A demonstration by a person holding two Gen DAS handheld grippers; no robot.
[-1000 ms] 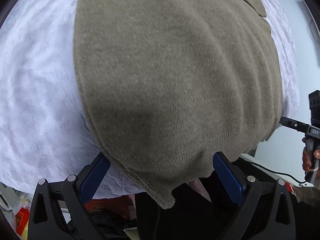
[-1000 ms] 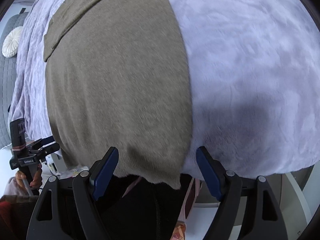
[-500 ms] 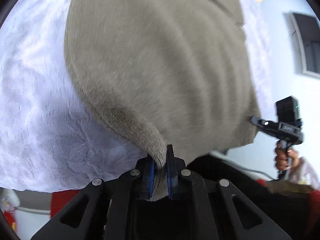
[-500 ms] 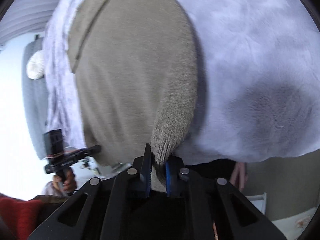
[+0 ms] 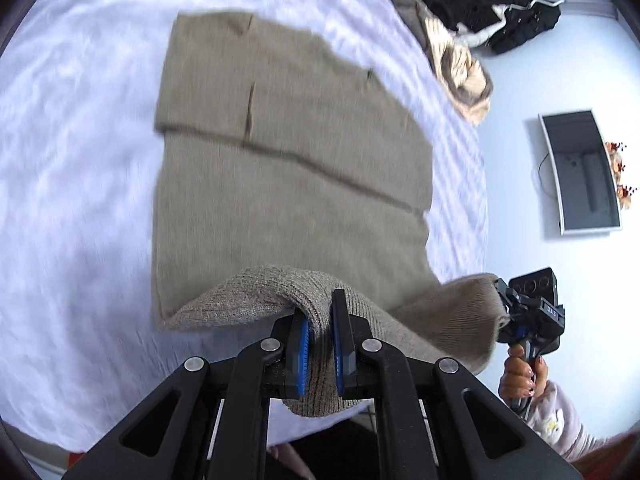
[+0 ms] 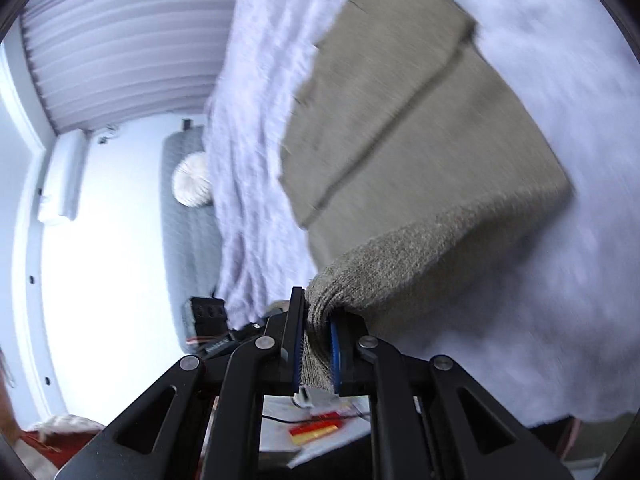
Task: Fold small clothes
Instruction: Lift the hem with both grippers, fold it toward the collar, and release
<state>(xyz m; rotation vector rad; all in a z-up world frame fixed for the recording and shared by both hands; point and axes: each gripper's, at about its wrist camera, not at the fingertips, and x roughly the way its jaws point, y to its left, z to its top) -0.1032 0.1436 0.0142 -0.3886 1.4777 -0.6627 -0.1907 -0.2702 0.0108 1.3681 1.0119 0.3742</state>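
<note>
A taupe knitted sweater (image 5: 280, 152) lies flat on a white fluffy bedspread (image 5: 72, 184), its sleeves folded in across the body. My left gripper (image 5: 320, 320) is shut on the near hem at one corner, lifted above the bed. My right gripper (image 6: 316, 320) is shut on the other hem corner of the sweater (image 6: 404, 128), also lifted. The right gripper also shows in the left wrist view (image 5: 508, 312), pinching the hem at the right. The hem hangs slack between the two grippers.
A heap of black, brown and cream clothes (image 5: 472, 32) lies at the far end of the bed. A wall-mounted screen (image 5: 580, 172) is at the right. A grey headboard with a round white cushion (image 6: 192, 180) stands beyond the bedspread (image 6: 560, 60).
Both grippers went from open around the hem to shut on it, then rose and pulled back, lifting the hem off the bed; more of the sweater shows now.
</note>
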